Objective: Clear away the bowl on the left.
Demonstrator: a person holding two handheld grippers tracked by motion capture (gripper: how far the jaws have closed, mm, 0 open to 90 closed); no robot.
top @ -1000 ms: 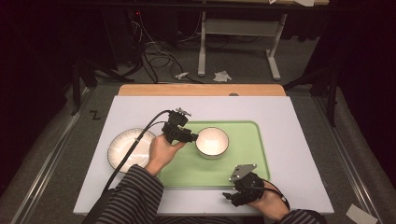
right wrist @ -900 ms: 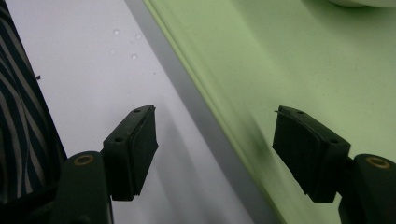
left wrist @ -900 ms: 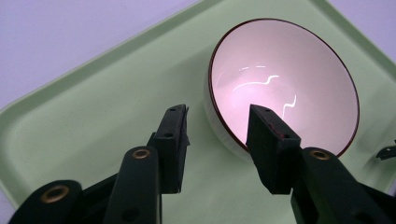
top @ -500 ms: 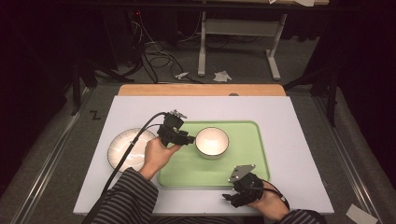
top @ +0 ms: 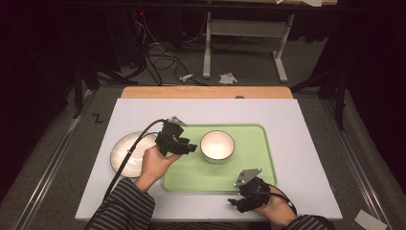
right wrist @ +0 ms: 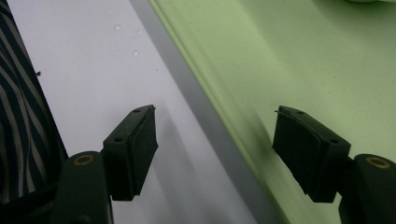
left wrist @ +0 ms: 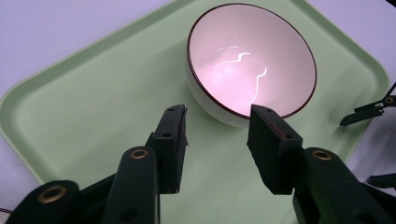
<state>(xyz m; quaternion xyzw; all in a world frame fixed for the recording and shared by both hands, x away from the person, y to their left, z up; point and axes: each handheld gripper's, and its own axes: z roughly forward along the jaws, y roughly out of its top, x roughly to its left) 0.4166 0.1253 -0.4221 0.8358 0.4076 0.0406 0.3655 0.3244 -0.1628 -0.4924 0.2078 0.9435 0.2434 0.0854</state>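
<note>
A white bowl (top: 217, 146) with a dark rim stands upright and empty on the green tray (top: 249, 167), left of its middle. My left gripper (top: 193, 148) is open just left of the bowl, its fingertips a short way from the rim. In the left gripper view the bowl (left wrist: 252, 60) sits right beyond the open left gripper (left wrist: 218, 112), with nothing between the jaws. My right gripper (top: 234, 203) rests low at the tray's near edge. The right gripper (right wrist: 215, 111) is open, and its jaws straddle the tray's rim (right wrist: 210, 102).
A white plate (top: 125, 152) lies on the white table (top: 297, 124) left of the tray, partly under my left hand and its cable. A striped sleeve (right wrist: 18, 116) is at the left of the right gripper view. A wooden strip (top: 206, 92) borders the table's far edge.
My left gripper has drawn back a little to the left, away from the bowl's rim. The bowl and the right gripper have stayed put.
</note>
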